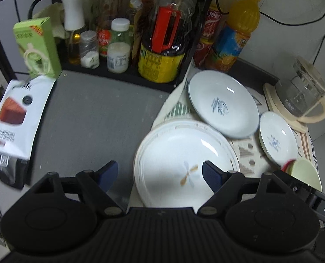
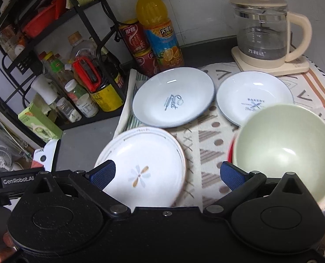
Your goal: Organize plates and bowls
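A white plate with a flower mark (image 1: 184, 164) (image 2: 145, 166) lies nearest, half on the patterned cloth. A pale blue "Sweet" plate (image 1: 222, 103) (image 2: 173, 97) lies behind it. A smaller "Bakery" plate (image 1: 276, 140) (image 2: 248, 94) lies to its right. A pale green bowl (image 1: 307, 171) (image 2: 285, 149) sits at the near right, with a red rim (image 2: 230, 151) showing under it. My left gripper (image 1: 160, 175) is open and empty over the flower plate's left edge. My right gripper (image 2: 168, 175) is open and empty above the flower plate's right side, left of the bowl.
A black rack (image 1: 118, 74) (image 2: 92, 32) of bottles and jars stands at the back left. An orange juice bottle (image 2: 160, 30) and red cans (image 2: 138, 37) stand behind the plates. A glass kettle (image 2: 263, 30) is at the back right. A white bag (image 1: 15, 118) and a green box (image 1: 37, 46) lie left.
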Demonstrator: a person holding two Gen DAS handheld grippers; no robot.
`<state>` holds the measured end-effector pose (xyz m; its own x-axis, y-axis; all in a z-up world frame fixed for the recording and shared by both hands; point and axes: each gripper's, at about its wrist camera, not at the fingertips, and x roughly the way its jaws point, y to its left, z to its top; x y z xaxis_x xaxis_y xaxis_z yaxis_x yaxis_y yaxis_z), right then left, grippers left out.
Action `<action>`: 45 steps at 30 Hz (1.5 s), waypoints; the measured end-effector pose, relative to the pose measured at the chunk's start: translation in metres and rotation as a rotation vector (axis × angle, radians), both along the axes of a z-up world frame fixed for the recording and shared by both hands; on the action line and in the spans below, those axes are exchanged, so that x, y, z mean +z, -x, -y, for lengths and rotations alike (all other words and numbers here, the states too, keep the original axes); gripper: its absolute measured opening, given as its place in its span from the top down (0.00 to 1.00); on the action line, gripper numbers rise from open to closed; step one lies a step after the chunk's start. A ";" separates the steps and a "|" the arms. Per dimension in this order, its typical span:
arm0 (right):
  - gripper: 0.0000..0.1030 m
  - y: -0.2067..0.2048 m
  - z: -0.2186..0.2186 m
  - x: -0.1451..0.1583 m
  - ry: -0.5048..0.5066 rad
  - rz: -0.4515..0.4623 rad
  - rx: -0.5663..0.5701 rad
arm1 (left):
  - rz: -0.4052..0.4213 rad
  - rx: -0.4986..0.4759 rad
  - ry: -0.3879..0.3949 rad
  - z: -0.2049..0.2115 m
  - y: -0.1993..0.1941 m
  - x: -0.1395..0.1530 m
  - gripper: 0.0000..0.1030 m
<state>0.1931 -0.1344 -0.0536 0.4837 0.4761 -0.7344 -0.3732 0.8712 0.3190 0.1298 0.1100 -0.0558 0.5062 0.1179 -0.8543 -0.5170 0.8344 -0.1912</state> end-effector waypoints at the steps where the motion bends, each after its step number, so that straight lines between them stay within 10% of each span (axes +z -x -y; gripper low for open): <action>1: 0.00 -0.005 -0.004 0.000 0.003 0.003 -0.004 | -0.004 -0.004 -0.003 -0.004 -0.008 -0.001 0.20; 17: 0.02 -0.095 -0.027 -0.022 -0.037 -0.072 -0.201 | 0.008 -0.154 0.009 -0.039 -0.117 -0.016 0.21; 45: 0.63 -0.148 -0.044 -0.116 -0.092 -0.319 -0.364 | -0.112 -0.229 0.173 -0.049 -0.206 -0.108 0.73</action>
<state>0.3414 -0.0902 -0.1696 0.3883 0.3876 -0.8361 0.0790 0.8899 0.4492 0.3358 0.1589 -0.1639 0.4041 -0.1400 -0.9039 -0.3453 0.8917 -0.2925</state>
